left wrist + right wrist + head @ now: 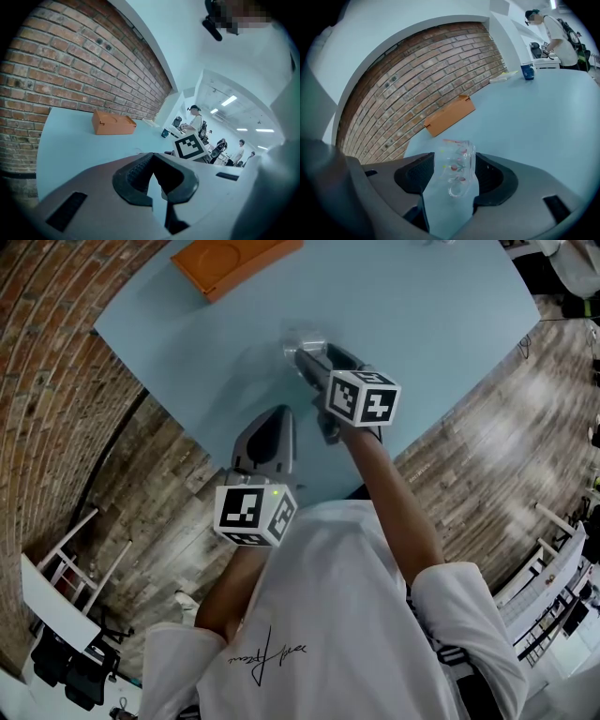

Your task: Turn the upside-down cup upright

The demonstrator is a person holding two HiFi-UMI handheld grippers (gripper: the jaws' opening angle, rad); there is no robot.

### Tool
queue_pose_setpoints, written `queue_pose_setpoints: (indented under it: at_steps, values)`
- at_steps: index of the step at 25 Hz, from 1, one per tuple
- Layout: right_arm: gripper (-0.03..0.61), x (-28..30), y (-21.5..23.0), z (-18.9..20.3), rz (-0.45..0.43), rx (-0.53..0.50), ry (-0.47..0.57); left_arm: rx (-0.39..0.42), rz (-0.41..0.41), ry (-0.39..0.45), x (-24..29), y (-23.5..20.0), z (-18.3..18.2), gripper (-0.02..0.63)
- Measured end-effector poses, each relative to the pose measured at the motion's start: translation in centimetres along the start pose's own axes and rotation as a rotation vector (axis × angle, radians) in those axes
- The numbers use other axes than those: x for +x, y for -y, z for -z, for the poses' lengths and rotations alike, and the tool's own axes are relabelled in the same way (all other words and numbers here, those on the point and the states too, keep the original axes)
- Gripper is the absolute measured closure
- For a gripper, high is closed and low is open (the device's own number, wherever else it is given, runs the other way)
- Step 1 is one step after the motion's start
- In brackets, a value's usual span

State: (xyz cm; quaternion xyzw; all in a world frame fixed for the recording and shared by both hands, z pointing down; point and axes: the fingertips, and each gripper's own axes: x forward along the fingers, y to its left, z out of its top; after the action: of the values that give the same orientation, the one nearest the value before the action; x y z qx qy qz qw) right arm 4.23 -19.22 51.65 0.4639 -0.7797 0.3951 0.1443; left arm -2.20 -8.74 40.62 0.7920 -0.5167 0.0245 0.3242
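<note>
A clear cup (456, 161) with a red flower print and a small handle sits between the pads of my right gripper (453, 172), which is shut on its sides. The cup leans a little; I cannot tell whether it touches the table. From the head view the cup (305, 337) is a faint glassy shape at the tip of the right gripper (309, 354), out over the middle of the light blue table (422, 315). My left gripper (278, 416) hovers near the table's near edge, shut and holding nothing, as the left gripper view (157, 174) confirms.
An orange box (230, 261) (112, 123) (450, 115) lies at the far side of the table by the brick wall. A blue mug (528, 71) stands on a far counter. People (196, 119) stand in the background room. The table's edge runs just beside the left gripper.
</note>
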Motion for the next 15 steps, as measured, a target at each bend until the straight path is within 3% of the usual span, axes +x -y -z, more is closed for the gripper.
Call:
queue_pose_setpoints:
  at_steps: [15]
  values:
    - [0.329,0.03,-0.27,0.21,-0.036,-0.02,-0.032,-0.004,0.002,-0.004,-0.02,0.14,0.04,0.604]
